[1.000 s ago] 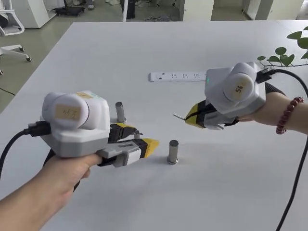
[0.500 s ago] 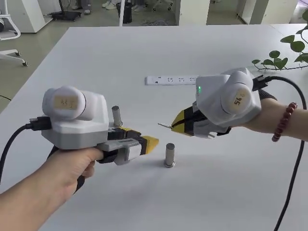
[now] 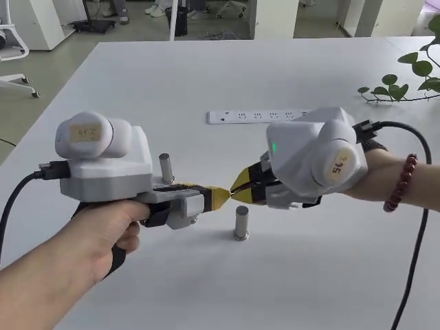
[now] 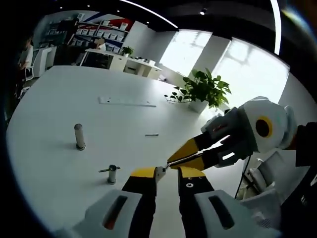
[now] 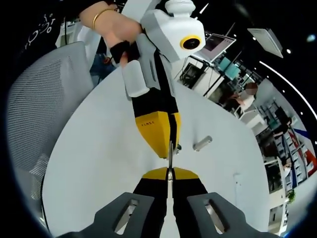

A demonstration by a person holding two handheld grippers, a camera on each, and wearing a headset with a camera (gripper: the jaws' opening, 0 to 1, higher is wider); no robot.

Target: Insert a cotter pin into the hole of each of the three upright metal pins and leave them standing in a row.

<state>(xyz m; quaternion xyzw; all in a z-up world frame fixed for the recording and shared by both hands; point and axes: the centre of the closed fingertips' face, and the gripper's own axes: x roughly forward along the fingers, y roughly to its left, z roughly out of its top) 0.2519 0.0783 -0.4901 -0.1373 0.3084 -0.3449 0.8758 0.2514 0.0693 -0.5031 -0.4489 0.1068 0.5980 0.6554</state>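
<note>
Meeting tip to tip mid-frame in the head view, the right gripper [image 3: 236,194] clamps its fingers on a cotter pin [image 5: 170,158], while the left gripper [image 3: 223,197] has its fingers narrowly parted. Stickers on both carry digits too blurred to read. One metal pin [image 3: 241,222] stands on the desk [image 3: 206,75] just below; a power strip [image 3: 254,117] lies above, a plant [image 3: 412,75] upper right.

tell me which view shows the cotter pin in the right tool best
Left gripper view: the cotter pin shows side-on, as a bright line in the right tool. The right gripper view looks along it, a thin sliver. In the head view the meeting tool tips cover it.
</note>
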